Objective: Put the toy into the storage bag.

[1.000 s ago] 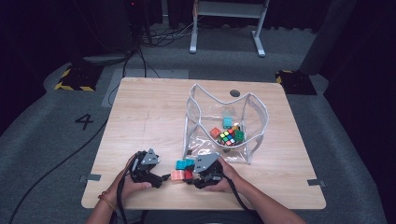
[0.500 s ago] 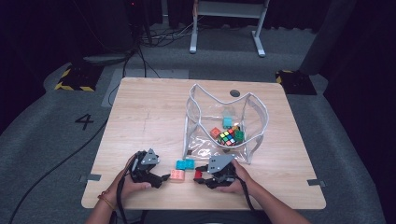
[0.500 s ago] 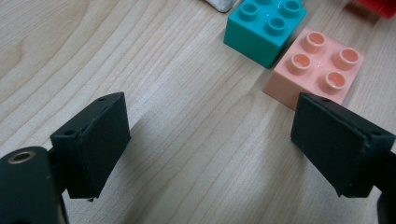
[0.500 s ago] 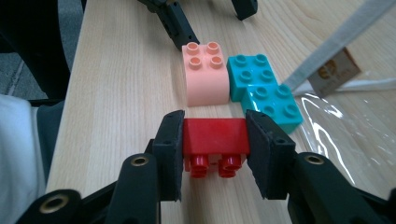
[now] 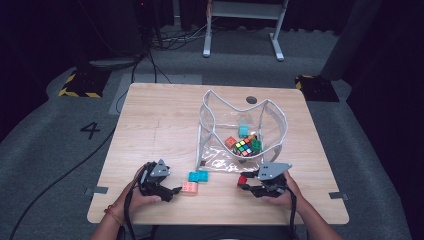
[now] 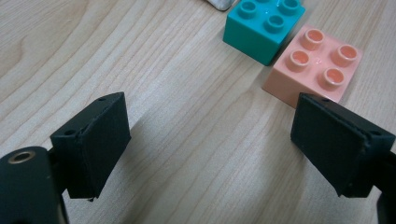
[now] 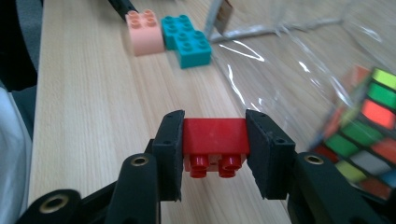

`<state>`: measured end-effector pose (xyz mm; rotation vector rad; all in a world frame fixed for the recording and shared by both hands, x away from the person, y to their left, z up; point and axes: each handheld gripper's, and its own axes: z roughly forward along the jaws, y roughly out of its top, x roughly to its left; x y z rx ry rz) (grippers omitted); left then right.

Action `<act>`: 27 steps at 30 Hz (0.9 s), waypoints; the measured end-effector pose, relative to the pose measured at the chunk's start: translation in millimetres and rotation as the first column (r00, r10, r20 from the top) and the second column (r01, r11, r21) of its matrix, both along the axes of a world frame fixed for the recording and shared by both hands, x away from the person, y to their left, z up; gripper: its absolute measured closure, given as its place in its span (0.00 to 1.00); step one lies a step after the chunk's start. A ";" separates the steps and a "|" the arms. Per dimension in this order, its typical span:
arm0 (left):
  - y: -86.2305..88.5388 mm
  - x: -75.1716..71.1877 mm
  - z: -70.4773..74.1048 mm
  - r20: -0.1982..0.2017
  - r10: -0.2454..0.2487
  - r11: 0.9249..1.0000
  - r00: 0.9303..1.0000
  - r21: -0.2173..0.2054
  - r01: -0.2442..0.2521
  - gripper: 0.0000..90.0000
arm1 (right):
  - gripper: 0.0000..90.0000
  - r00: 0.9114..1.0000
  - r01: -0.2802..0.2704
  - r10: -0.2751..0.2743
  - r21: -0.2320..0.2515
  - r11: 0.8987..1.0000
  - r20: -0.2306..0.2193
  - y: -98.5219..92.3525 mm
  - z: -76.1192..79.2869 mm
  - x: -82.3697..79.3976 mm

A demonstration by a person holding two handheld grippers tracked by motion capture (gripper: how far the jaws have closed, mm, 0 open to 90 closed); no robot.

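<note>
Right gripper view: red brick clamped between jaws of right gripper, studs toward camera, held beside clear bag. Left gripper jaws spread, nothing held, near pink brick on tabletop. Brick best lifted clear over bag rim before release.

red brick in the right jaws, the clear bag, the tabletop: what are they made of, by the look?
Red brick: looks like hard moulded plastic, smooth, slight sheen, crisp studs. Clear bag: seemingly soft transparent vinyl, glossy creases and glare, pale edge binding. Tabletop: light wood grain, matte; solid wood or laminate cannot be told.
</note>
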<state>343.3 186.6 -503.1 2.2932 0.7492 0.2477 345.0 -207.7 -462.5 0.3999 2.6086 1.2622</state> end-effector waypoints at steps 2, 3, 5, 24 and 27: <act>0.0 0.0 0.0 0.000 0.000 1.000 1.000 0.000 0.000 0.13 | 0.66 1.000 0.017 -0.017 0.002 1.000 0.010 -10.1 -0.4 0.3; 0.0 0.0 0.0 0.000 0.000 1.000 1.000 0.000 0.000 0.13 | 0.66 1.000 0.017 -0.017 0.002 1.000 0.010 -10.1 -0.4 0.3; 0.4 -0.1 0.2 0.002 0.002 1.000 1.000 0.004 -0.002 0.13 | 0.66 0.999 0.036 -0.036 -0.002 0.999 0.013 -19.2 -0.2 -1.7; 1.0 0.1 0.5 0.009 0.000 1.000 1.000 0.010 0.000 0.13 | 0.66 0.941 0.336 -0.337 0.038 0.941 0.025 -122.9 12.6 7.7; 1.0 0.1 0.5 0.009 0.000 1.000 1.000 0.009 0.000 0.13 | 0.66 0.928 0.369 -0.371 0.051 0.928 0.043 -131.3 19.8 13.5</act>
